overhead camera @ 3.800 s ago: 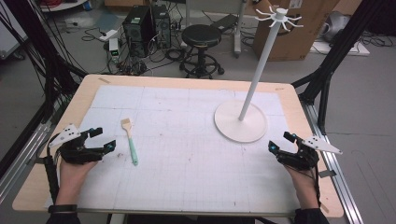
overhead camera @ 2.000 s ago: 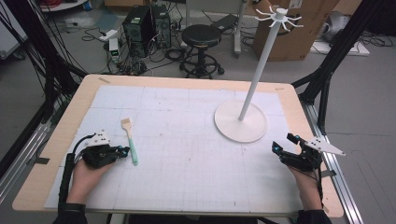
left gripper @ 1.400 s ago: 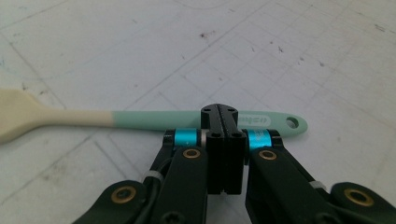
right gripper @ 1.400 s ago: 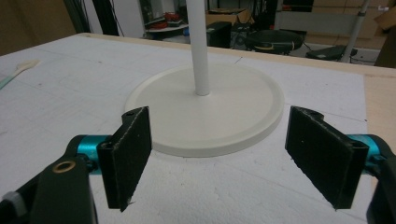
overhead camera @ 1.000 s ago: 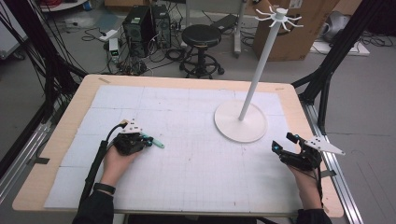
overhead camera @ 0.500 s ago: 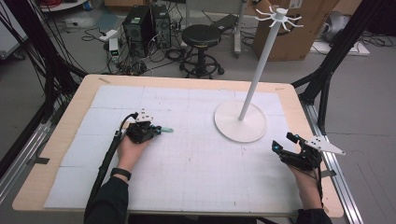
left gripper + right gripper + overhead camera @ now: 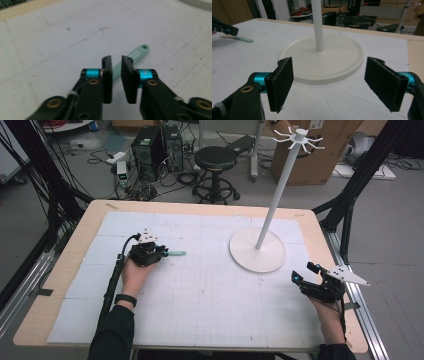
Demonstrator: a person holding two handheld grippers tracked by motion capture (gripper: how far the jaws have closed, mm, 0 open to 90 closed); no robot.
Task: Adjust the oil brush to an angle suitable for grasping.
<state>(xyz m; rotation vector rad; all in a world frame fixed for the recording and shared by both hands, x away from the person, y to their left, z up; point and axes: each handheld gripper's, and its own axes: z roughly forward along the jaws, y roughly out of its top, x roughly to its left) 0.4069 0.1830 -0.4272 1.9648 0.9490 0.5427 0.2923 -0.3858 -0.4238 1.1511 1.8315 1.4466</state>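
Left hand-held gripper (image 7: 161,254): you hold it over the left half of the worktop (image 7: 200,320), nearer the far edge than the near one, jaws pointing toward the stand.
Left jaws: in the left gripper view (image 7: 116,65) they stand nearly together with a narrow gap between them; the green handle runs under that gap, and you cannot tell from these views whether the pads touch it.
Spatula (image 7: 176,253): it lies flat on the white mat, its mint-green handle (image 7: 135,53) sticking out past your left jaws, the hanging hole at the free end; its head is hidden by the gripper.
Right hand-held gripper (image 7: 306,272): you hold it near the right edge of the worktop, toward the near corner; its jaws are spread wide (image 7: 334,83) with nothing between them.
Stand (image 7: 257,250): a white round base with a tall pole sits on the right half, toward the far edge, well apart from the spatula and just beyond your right jaws.
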